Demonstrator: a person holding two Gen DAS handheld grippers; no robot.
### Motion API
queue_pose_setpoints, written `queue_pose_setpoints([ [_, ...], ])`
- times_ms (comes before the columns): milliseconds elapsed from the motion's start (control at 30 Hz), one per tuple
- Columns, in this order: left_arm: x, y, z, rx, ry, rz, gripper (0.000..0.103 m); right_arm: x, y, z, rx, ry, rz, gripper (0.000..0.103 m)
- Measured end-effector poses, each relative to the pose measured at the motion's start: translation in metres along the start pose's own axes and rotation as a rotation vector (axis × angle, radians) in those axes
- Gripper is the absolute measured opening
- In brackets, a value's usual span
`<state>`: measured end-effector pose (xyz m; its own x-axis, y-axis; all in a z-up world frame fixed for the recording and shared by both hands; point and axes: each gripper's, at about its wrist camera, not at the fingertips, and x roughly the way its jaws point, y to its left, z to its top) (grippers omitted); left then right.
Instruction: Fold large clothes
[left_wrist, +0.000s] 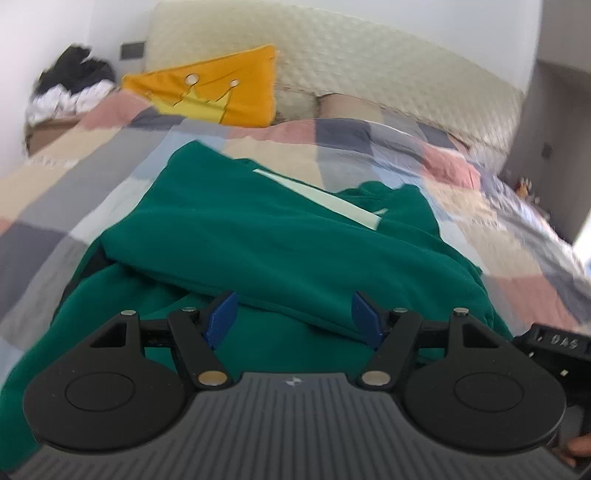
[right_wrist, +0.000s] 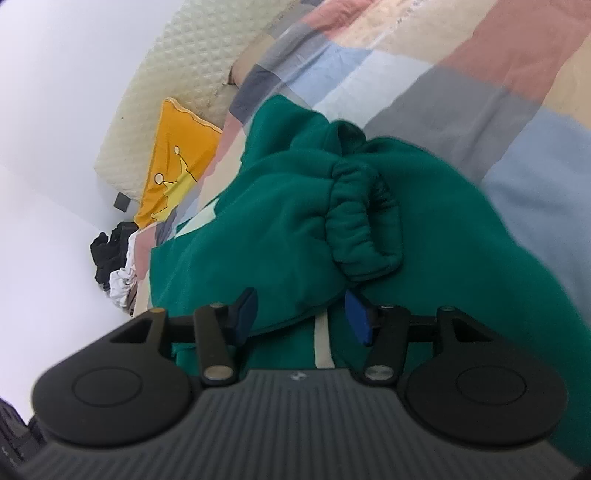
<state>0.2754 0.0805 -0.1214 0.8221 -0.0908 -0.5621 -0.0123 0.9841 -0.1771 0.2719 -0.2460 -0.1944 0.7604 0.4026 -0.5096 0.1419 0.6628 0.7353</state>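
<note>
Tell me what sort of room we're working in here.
Most likely a bedroom: the green garment lies on a bed with a patchwork checked cover, a padded cream headboard runs behind it, and an orange crown cushion leans against that.

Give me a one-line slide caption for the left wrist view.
Open left gripper over green garment on patchwork bed.

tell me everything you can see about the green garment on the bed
The green garment looks like soft fleece, a large piece with a pale stripe and a gathered elastic cuff or waistband. It lies rumpled and partly folded over itself on the patchwork bedspread, with both open claws close above its near edge.
</note>
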Motion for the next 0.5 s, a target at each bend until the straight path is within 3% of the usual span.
queue_pose_setpoints([
  [133,0.013,0.022,-0.005,-0.069,0.027,-0.014,0.073,0.020,-0.005,0.000,0.059,0.015,-0.003,0.056],
  [333,0.018,0.030,-0.013,-0.041,0.084,0.050,0.073,0.027,-0.013,-0.001,0.122,-0.008,0.043,0.056],
  [500,0.011,0.029,-0.012,-0.057,0.079,0.035,0.073,0.025,-0.014,0.000,0.100,-0.043,0.035,0.055],
])
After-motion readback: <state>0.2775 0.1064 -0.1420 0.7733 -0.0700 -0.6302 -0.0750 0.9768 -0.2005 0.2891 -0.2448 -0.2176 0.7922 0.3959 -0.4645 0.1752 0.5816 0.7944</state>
